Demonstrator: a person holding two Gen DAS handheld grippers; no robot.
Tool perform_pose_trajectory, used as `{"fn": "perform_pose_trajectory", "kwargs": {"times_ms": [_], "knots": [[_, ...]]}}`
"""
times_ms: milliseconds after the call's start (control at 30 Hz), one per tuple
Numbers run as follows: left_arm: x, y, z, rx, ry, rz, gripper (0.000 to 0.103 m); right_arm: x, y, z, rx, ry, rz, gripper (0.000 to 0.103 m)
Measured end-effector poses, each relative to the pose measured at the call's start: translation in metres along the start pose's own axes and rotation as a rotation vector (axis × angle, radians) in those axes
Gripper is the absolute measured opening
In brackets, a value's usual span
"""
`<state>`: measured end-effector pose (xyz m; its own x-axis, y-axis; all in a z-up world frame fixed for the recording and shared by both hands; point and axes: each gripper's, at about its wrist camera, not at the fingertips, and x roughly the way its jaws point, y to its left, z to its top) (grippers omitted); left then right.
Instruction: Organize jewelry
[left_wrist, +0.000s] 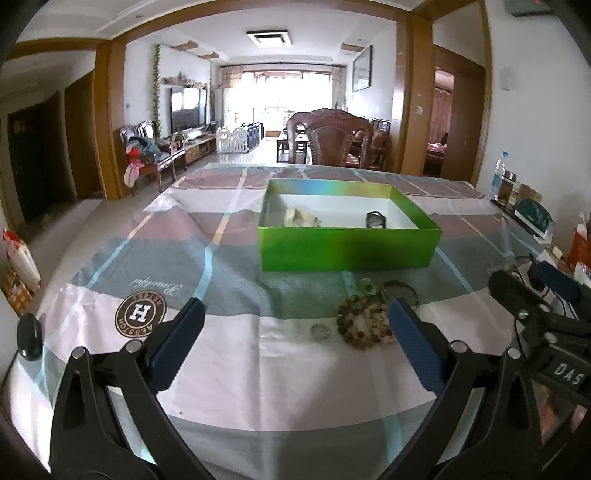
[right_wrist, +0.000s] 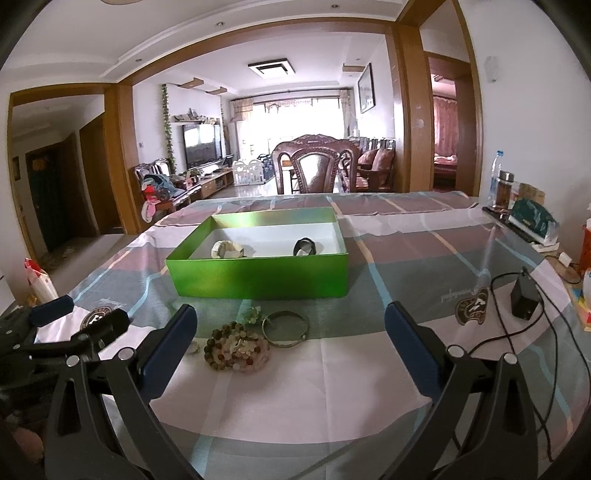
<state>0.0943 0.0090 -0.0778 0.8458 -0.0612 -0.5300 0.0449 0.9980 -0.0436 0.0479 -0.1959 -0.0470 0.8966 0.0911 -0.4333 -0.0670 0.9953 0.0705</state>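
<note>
An open green box (left_wrist: 347, 251) (right_wrist: 258, 280) stands on the checked tablecloth; inside lie a cream bracelet (left_wrist: 301, 218) (right_wrist: 227, 249) and a dark bangle (left_wrist: 376, 219) (right_wrist: 304, 246). In front of the box lie a brown bead bracelet pile (left_wrist: 360, 323) (right_wrist: 236, 347), a thin metal bangle (right_wrist: 285, 328) (left_wrist: 400, 290), a green bead piece (right_wrist: 254, 315) and a small silver ring (left_wrist: 320, 331). My left gripper (left_wrist: 295, 317) is open and empty, low over the cloth near the beads. My right gripper (right_wrist: 290, 321) is open and empty, around the bangle's near side.
A carved wooden chair (right_wrist: 316, 164) stands behind the table. At the right edge are bottles (right_wrist: 502, 184), a dark green pouch (right_wrist: 532, 221), a black adapter with cables (right_wrist: 524, 299). The other gripper shows at each view's side (left_wrist: 535, 306) (right_wrist: 74, 332).
</note>
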Motion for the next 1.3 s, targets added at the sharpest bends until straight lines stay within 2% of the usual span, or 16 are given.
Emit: {"fn": "perform_pose_trajectory", "kwargs": {"times_ms": [100,233,400,500,567,700,800,1000,1167,1233,1300], "knots": [[0.011,0.024,-0.001,-0.060,0.017,0.015,0.099,0.010,-0.005,0.000,-0.003,0.022,0.001,0.099],[0.027,0.052,-0.001,-0.134,0.045,0.019,0.095,0.036,0.001,-0.005,-0.038,0.113,0.012,0.097],[0.048,0.073,-0.002,-0.166,0.081,0.042,0.095,0.072,0.015,-0.016,-0.115,0.231,0.035,0.081],[0.059,0.075,-0.003,-0.165,0.106,0.037,0.095,0.090,0.015,-0.017,-0.122,0.248,0.024,0.073],[0.064,0.074,-0.002,-0.157,0.119,0.032,0.095,0.106,0.015,-0.017,-0.129,0.282,0.021,0.062],[0.076,0.068,-0.001,-0.120,0.144,0.020,0.095,0.124,0.017,-0.018,-0.140,0.335,0.054,0.046],[0.085,0.061,0.000,-0.091,0.162,0.004,0.090,0.126,0.022,-0.020,-0.142,0.358,0.109,0.042],[0.099,0.062,0.001,-0.097,0.188,0.008,0.090,0.125,0.046,-0.026,-0.190,0.393,0.204,0.038],[0.102,0.063,0.000,-0.100,0.198,0.013,0.090,0.132,0.046,-0.028,-0.188,0.403,0.204,0.017],[0.102,0.062,0.001,-0.094,0.199,0.013,0.090,0.128,0.044,-0.026,-0.174,0.394,0.226,0.013],[0.102,0.060,0.002,-0.095,0.197,0.011,0.090,0.123,0.042,-0.023,-0.165,0.385,0.245,0.000]]}}
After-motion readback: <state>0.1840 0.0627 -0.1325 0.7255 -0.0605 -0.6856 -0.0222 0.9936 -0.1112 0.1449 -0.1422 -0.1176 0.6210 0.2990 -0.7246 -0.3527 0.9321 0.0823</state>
